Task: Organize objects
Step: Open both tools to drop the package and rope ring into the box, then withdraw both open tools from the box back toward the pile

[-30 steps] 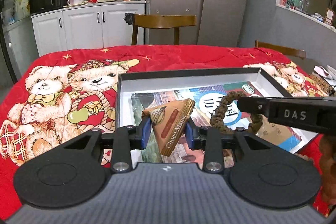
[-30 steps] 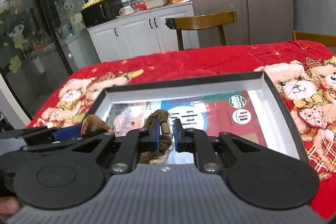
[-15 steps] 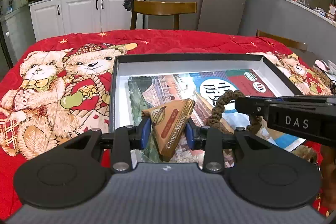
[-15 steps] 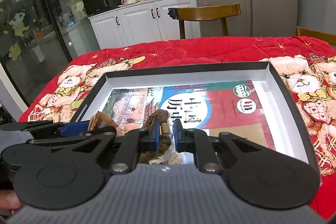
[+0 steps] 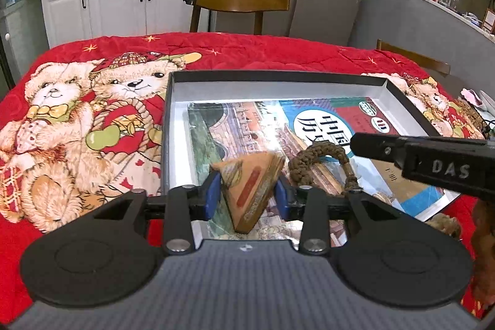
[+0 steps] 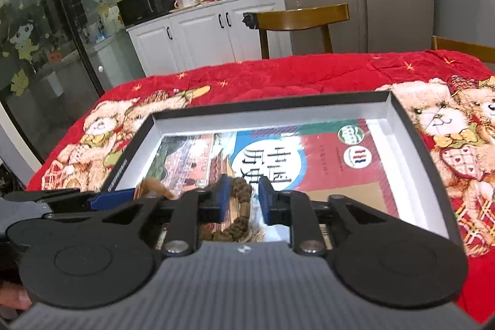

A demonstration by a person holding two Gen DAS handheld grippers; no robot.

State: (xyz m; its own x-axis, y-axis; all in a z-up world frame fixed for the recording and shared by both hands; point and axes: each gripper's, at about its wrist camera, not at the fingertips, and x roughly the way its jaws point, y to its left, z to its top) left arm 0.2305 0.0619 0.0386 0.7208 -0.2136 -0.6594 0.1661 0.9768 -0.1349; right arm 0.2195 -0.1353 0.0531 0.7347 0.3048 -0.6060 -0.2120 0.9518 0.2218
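My left gripper (image 5: 247, 194) sits around a triangular brown snack packet (image 5: 252, 186) that lies low over the book (image 5: 278, 126) in the black shallow box (image 5: 278, 75); its jaws stand slightly wider than before. My right gripper (image 6: 244, 200) is open, with the brown beaded bracelet (image 6: 239, 200) lying between its pads on the book (image 6: 324, 156). The bracelet also shows in the left wrist view (image 5: 321, 160), beside the packet, under the right gripper's finger (image 5: 433, 163).
The box (image 6: 278, 105) lies on a red teddy-bear tablecloth (image 5: 92, 113). A wooden chair (image 5: 241, 5) stands behind the table, another chair (image 5: 414, 56) at the right. White cabinets (image 5: 123, 5) and a fridge stand at the back.
Both grippers lowered into the box. The right jaws opened and let go of the bracelet. The left jaws widened a little around the packet, which now tilts flatter.
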